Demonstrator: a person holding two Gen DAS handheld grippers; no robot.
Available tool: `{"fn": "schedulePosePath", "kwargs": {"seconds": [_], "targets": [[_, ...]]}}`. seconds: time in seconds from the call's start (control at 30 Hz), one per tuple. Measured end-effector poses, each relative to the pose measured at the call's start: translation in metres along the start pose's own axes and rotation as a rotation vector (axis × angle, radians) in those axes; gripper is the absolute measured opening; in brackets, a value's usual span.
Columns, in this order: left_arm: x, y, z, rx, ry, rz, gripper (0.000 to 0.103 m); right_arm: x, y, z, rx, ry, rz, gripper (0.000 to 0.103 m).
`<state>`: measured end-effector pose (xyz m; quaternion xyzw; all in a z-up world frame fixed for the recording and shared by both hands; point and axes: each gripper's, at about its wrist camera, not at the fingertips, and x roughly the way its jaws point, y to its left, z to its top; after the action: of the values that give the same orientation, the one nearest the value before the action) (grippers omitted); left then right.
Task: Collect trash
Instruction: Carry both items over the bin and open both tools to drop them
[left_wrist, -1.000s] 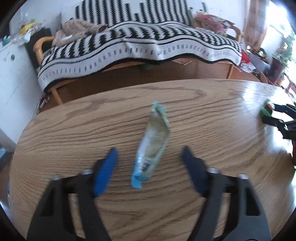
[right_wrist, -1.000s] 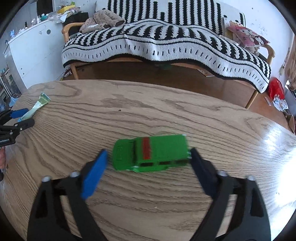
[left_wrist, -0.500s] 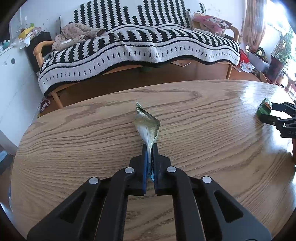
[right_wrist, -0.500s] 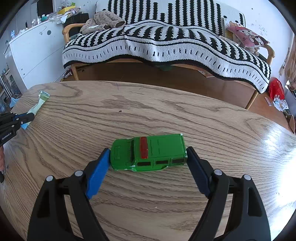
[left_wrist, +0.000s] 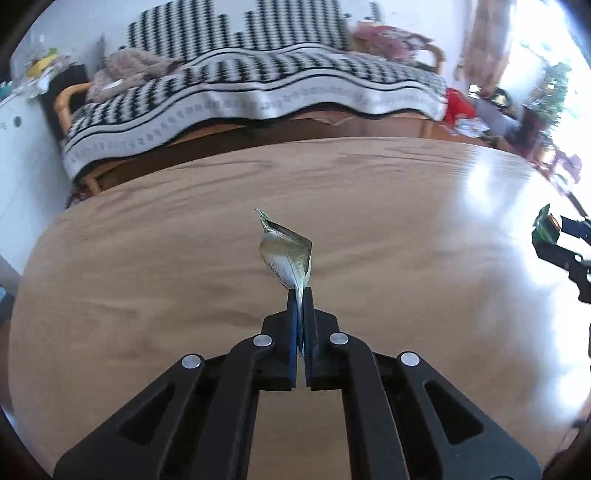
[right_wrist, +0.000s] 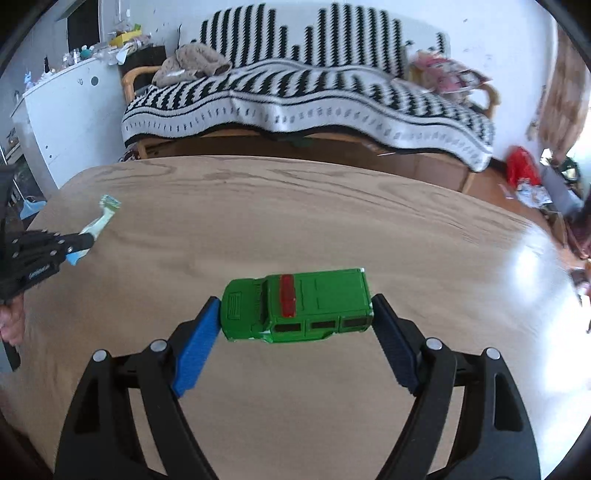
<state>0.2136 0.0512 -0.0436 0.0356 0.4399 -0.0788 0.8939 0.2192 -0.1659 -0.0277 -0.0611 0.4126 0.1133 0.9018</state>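
Here, left gripper (left_wrist: 301, 295): squeezed tight on the wrapper (left_wrist: 288, 254), which sticks up and forward out of its blue tips, above the counter (left_wrist: 147, 258).
Wrapper: crinkly, see-through and green, pinched at its near end; the right wrist view shows its far end poking out past the tips.
Right gripper (right_wrist: 297, 314): its blue pads press on both ends of the toy car (right_wrist: 299, 304), nose on the left pad, back on the right pad.
Toy car: green with a red stripe on top.
Behind: a sofa (right_wrist: 295, 96) under a black-and-white blanket.
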Motion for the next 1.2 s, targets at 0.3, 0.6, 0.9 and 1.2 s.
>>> {"fn": "schedulePosePath", "kwargs": {"seconds": [0.3,0.6,0.9,1.2], "targets": [[-0.091,-0.197,-0.025,0.215,-0.116,-0.177,0.001,-0.174,-0.126,-0.137,0.202,-0.026,-0.203,0.079],[-0.147,-0.439,-0.094,0.429,-0.105,-0.480,0.001,-0.309,-0.250,-0.289,0.545,-0.049,-0.425,0.079],[-0.170,-0.597,-0.168,0.592,-0.018,-0.639,0.001,-0.383,-0.324,-0.414,0.745,-0.016,-0.558,0.079],[-0.145,-0.667,-0.212,0.641,0.118,-0.706,0.001,-0.397,-0.349,-0.479,0.832,0.017,-0.578,0.079]]}}
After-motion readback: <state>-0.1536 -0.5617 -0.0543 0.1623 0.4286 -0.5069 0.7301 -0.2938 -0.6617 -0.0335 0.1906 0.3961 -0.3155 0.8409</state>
